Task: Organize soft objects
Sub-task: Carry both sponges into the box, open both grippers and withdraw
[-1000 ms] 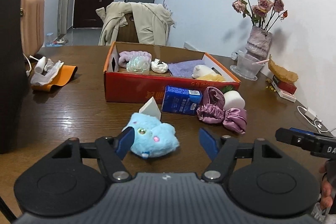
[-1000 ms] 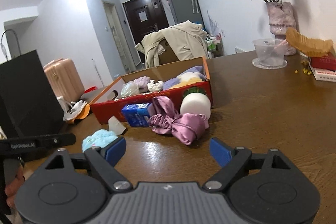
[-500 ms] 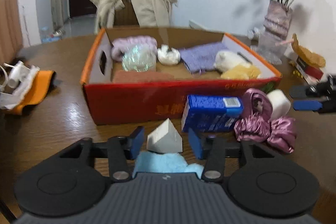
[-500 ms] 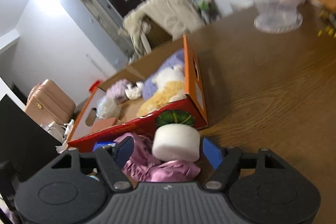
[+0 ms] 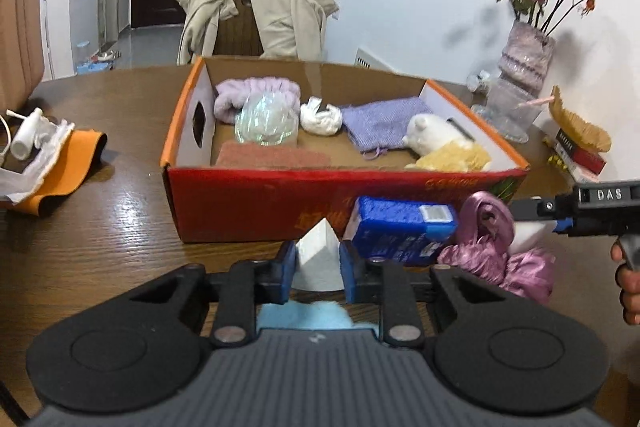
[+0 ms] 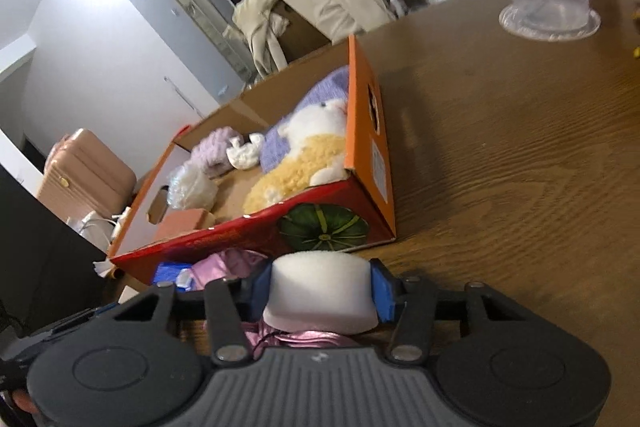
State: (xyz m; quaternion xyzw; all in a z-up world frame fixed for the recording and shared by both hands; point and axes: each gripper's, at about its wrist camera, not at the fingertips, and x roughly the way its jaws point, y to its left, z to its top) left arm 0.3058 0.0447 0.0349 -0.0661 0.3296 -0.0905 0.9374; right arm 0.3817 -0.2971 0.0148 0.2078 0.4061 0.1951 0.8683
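Observation:
My left gripper [image 5: 318, 267] is shut on a white foam wedge [image 5: 318, 261], just in front of the red cardboard box [image 5: 256, 203]. A light blue plush [image 5: 304, 315] lies under its fingers. My right gripper [image 6: 322, 285] is shut on a white foam cylinder [image 6: 320, 291] above the pink satin scrunchies [image 6: 296, 341], by the box's right front corner [image 6: 360, 211]. The box holds several soft items: a lilac headband [image 5: 256, 93], a purple cloth [image 5: 380, 125], a white and yellow plush [image 5: 444, 143].
A blue tissue pack [image 5: 400, 229] and the pink scrunchies [image 5: 492, 247] lie before the box. An orange pouch with white items [image 5: 60, 159] is at the left. A flower vase [image 5: 524, 63], glass bowl [image 6: 548, 7] and books [image 5: 580, 155] stand right. A draped chair [image 5: 256, 19] is behind.
Both grippers moved forward toward the box and closed: the left onto the white foam wedge, passing over the blue plush, the right onto the white foam cylinder.

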